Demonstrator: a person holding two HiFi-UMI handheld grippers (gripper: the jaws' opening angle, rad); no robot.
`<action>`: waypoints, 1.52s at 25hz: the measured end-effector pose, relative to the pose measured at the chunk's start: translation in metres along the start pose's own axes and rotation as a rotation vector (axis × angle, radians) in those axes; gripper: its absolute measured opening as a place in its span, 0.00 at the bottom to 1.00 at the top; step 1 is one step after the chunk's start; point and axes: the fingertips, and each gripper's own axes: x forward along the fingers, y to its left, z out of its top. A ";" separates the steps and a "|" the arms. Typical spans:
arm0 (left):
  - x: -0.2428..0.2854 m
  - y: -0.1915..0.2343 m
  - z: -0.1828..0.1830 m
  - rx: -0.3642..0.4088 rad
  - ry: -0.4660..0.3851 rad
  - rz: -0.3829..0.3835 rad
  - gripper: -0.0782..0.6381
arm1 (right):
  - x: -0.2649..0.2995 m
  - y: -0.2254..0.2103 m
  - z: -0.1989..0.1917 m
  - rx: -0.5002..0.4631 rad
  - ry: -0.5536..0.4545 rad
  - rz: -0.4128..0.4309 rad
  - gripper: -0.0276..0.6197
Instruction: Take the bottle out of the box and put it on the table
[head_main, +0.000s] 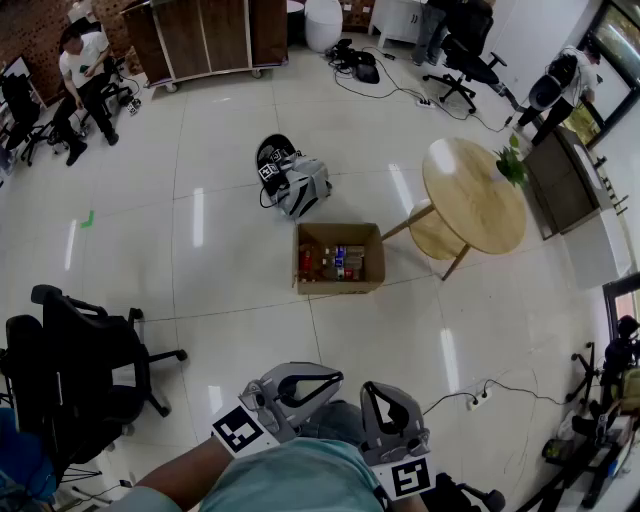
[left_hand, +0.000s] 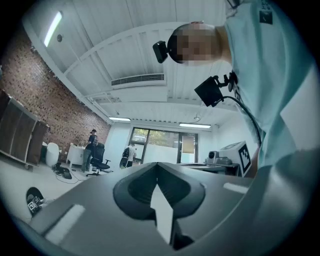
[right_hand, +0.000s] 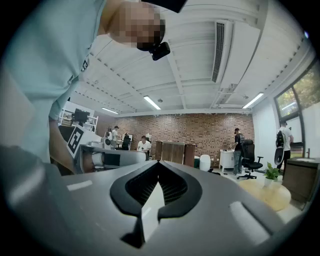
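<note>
Both grippers held low and close against the torso, at the bottom edge of the head view, side by side and pointing forward across the room.

- Left gripper (head_main: 325, 380): jaws pressed together, tips meeting, nothing between them. Nose tipped slightly upward; its own view takes in mostly ceiling.
- Right gripper (head_main: 380, 392): roughly level, jaws likewise pressed together and empty.
- Each gripper's marker cube (head_main: 238, 430) sits nearest the body. Forearms are mostly covered by the teal shirt (head_main: 290, 485) or cut off by the frame edge.

Cardboard box (head_main: 338, 232) stands open on the tiled floor (head_main: 230, 270), well ahead of both grippers. Bottles (head_main: 338, 262) lie inside it; red and blue labels show, but they are too small to count or tell apart. The box shows in the head view only.

Round wooden table (head_main: 470, 200) stands just right of the box, a potted plant (head_main: 512, 165) at its far edge. In the right gripper view only a slice of the tabletop shows.
</note>
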 end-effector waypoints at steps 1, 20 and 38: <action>0.008 0.007 -0.003 0.008 0.011 -0.005 0.13 | 0.005 -0.011 -0.002 -0.002 0.000 -0.006 0.05; 0.211 0.180 -0.092 0.095 0.265 0.292 0.16 | 0.122 -0.252 -0.081 0.028 0.112 0.401 0.08; 0.125 0.379 -0.197 -0.046 0.312 0.526 0.23 | 0.312 -0.250 -0.252 -0.224 0.485 0.765 0.34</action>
